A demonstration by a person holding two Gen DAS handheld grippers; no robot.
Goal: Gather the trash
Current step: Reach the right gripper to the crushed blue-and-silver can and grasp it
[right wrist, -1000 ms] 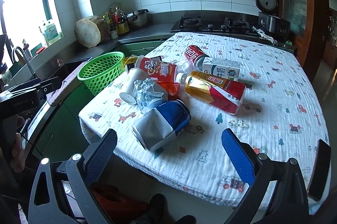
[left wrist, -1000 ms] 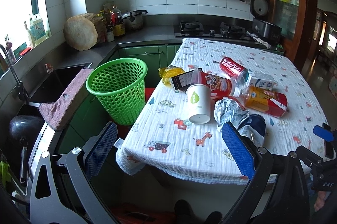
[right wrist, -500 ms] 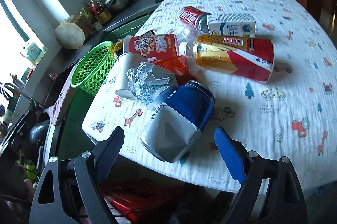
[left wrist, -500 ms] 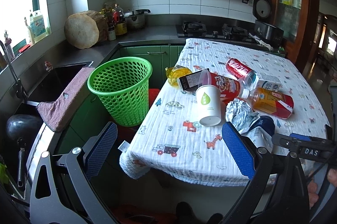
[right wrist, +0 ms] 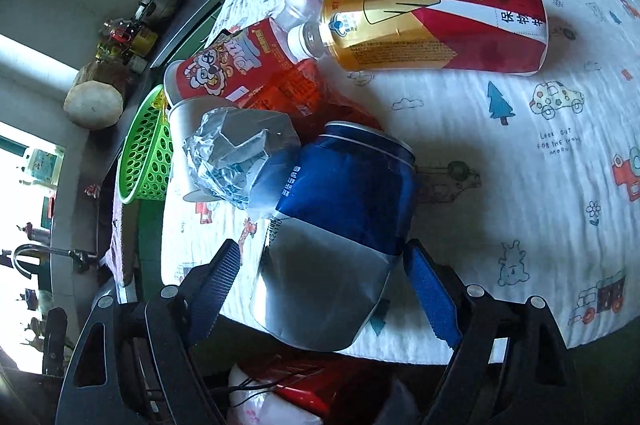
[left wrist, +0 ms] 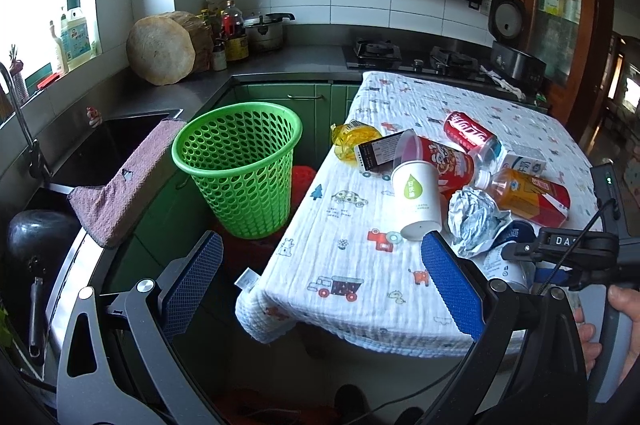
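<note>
Your left gripper (left wrist: 320,265) hangs off the bench's (left wrist: 360,265) near corner, jaws wide with nothing between them; the green perforated plastic basket (left wrist: 240,165) stands beyond, beside the bench. Your right gripper (right wrist: 324,265) points down at the dented blue-and-silver drink can (right wrist: 336,225) lying at the bench edge. Its jaws have just been closing and straddle the can's silver end; the pads look just clear of it.
</note>
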